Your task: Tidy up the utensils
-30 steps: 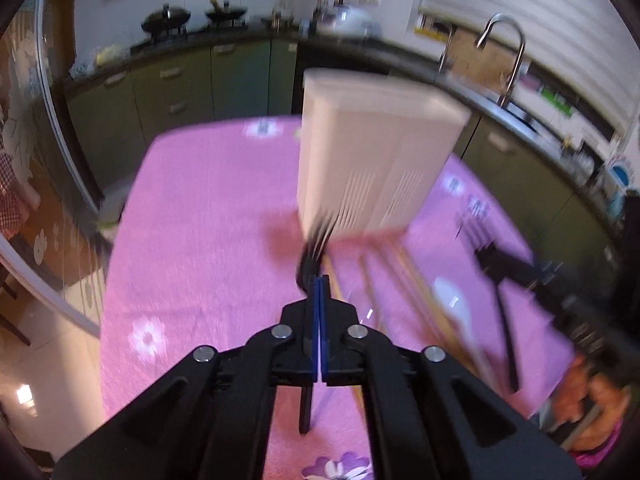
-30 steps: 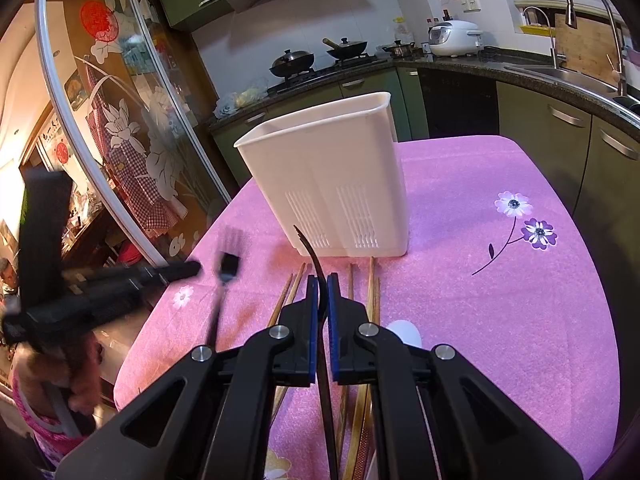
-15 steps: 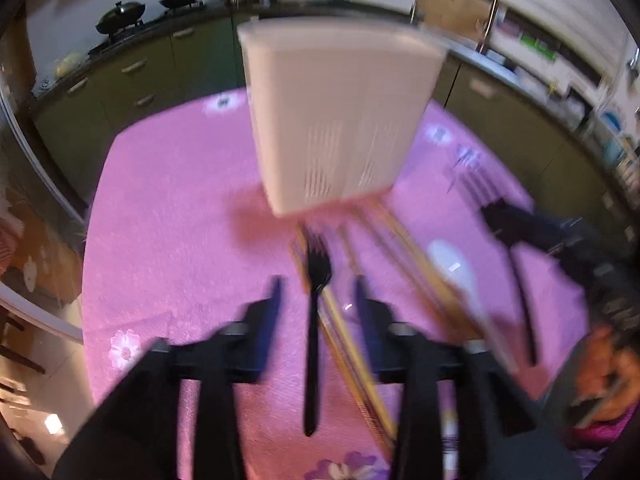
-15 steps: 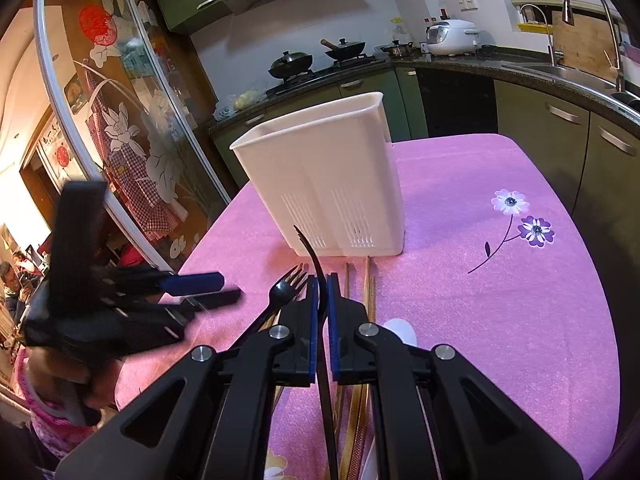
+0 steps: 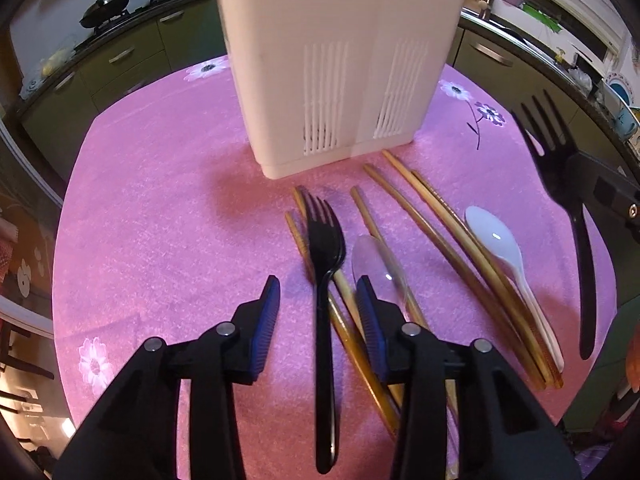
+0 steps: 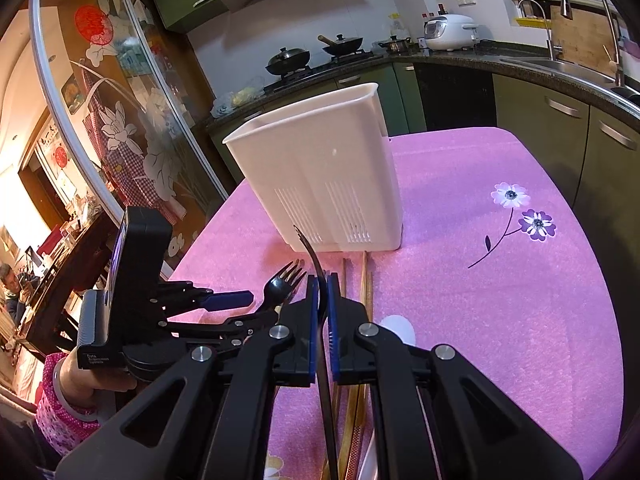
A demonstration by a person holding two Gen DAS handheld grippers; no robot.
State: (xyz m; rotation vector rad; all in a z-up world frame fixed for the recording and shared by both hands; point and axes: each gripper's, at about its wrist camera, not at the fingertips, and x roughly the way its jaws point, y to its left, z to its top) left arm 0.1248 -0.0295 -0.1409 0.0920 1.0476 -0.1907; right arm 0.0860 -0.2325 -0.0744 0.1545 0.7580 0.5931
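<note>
A white utensil caddy point(image 5: 340, 60) stands upright on the pink tablecloth point(image 5: 160, 208); it also shows in the right wrist view point(image 6: 320, 176). A black fork point(image 5: 326, 280) lies on the cloth over wooden chopsticks point(image 5: 440, 248), between the fingers of my open left gripper point(image 5: 318, 300). A clear spoon point(image 5: 378, 264) and a white spoon point(image 5: 500, 248) lie beside it. My right gripper point(image 6: 322, 284) is shut on a second black fork point(image 6: 316, 264), held above the cloth; that fork shows at the right of the left wrist view point(image 5: 560, 168). My left gripper point(image 6: 228, 300) appears low at the left of the right wrist view.
Green kitchen cabinets point(image 6: 560, 120) and a counter with a sink and tap point(image 6: 580, 20) run behind the table. Pans sit on the stove point(image 6: 312, 56). A glass door with flower decals point(image 6: 120, 128) stands to the left. The table's edge point(image 5: 64, 280) curves near at left.
My left gripper let go of the black fork, which now lies on the chopsticks, and its jaws have opened wide and come closer to the caddy. My right gripper stays shut on its fork.
</note>
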